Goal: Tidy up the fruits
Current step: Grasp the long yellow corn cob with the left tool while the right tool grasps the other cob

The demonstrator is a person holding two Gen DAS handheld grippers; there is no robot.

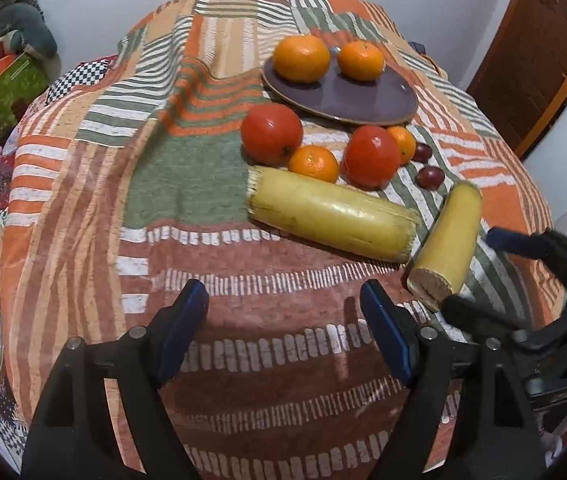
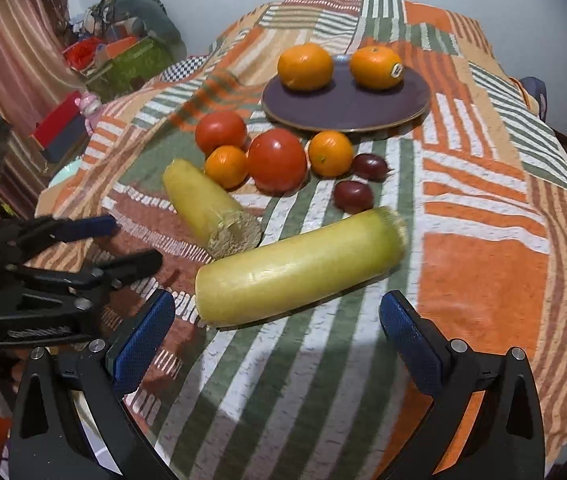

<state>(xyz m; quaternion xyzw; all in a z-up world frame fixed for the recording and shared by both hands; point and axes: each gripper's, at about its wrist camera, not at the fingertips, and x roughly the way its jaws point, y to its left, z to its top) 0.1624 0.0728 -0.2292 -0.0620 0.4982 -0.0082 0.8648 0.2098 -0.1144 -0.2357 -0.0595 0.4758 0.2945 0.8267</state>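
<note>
Two blue-tipped fingers of the right gripper [image 2: 277,318] sit wide apart at 6 o'clock, holding nothing. Just past them lies a long yellow gourd [image 2: 299,266] on the striped cloth [image 2: 483,280]. A shorter yellow gourd [image 2: 207,204] lies at 10 o'clock from it, with its cut end almost touching the long one.

Behind the gourds is a bunch of fruit, close together: two red tomatoes [image 2: 277,160], two small oranges [image 2: 330,153] and two dark plums [image 2: 353,196]. At 12 o'clock from them is a purple plate [image 2: 343,108] with two big oranges [image 2: 305,66] on its far side.

On the left wrist camera, the left gripper [image 1: 283,312] is open too and holds nothing. It is over bare cloth, near the front edge of the table. The fruit is at 1 o'clock from it. The right gripper shows at 3 o'clock in that view, with one finger next to the cut end of the shorter gourd.
</note>
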